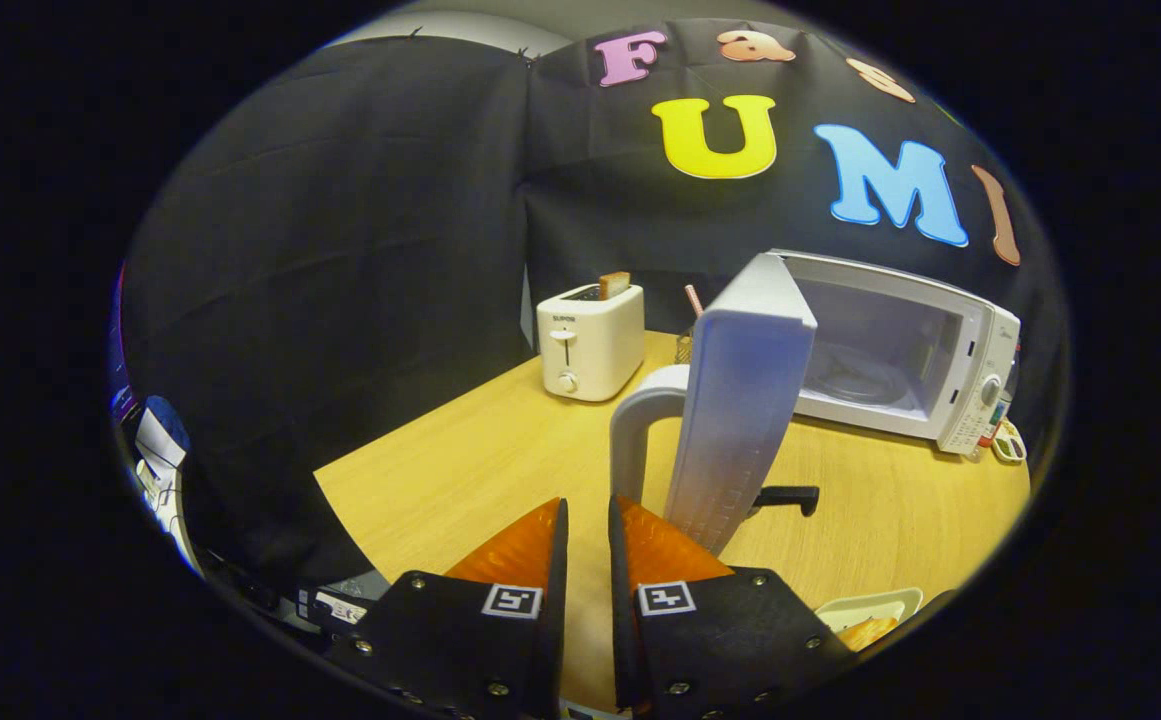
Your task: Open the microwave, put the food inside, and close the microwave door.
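White plastic microwave [900, 350] sits at right of centre on the wooden surface [460, 470], its door [740, 400] swung open. The rigid handle [635, 420] offers the firmest hold. The hand-held gripper [588, 520] fingers, nearly closed, hold nothing. The food dish [865, 612], lower right, looks light, probably slippery.

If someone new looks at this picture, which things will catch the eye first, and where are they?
The microwave at the back of the table stands wide open, and its door swings out toward the gripper, with the handle just ahead of the fingers. The fingers stand close together with only a narrow gap and hold nothing. Beyond them to the left, a toaster has a slice of toast sticking up.
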A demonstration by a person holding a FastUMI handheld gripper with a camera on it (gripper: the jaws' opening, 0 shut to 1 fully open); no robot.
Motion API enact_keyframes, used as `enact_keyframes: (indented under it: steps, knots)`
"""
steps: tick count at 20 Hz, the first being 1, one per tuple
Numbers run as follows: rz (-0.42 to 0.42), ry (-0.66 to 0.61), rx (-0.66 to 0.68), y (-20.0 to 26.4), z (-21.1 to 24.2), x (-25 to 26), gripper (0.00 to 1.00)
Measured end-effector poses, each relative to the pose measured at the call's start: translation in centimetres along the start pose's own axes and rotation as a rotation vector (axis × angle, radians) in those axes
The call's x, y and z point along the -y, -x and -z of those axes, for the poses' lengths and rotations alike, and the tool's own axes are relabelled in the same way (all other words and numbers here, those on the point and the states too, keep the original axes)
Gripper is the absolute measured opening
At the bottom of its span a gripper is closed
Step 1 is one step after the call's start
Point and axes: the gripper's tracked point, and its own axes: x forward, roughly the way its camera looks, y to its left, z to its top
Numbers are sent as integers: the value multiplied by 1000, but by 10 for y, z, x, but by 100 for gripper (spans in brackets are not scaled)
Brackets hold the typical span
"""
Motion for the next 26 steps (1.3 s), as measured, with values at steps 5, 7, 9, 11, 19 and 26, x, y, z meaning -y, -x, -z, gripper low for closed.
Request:
enact_keyframes:
  steps: [5, 7, 9, 11, 19, 26]
  knots:
    - [-131, 13, 123, 39, -53, -22, 30]
    - [-146, 22, 179, 59, -71, -18, 57]
    - [-126, 39, 231, 75, -85, -4, 80]
    - [-87, 63, 272, 89, -91, 13, 98]
    - [68, 66, 250, 124, -64, 98, 99]
    - [185, 0, 161, 132, -17, 163, 99]
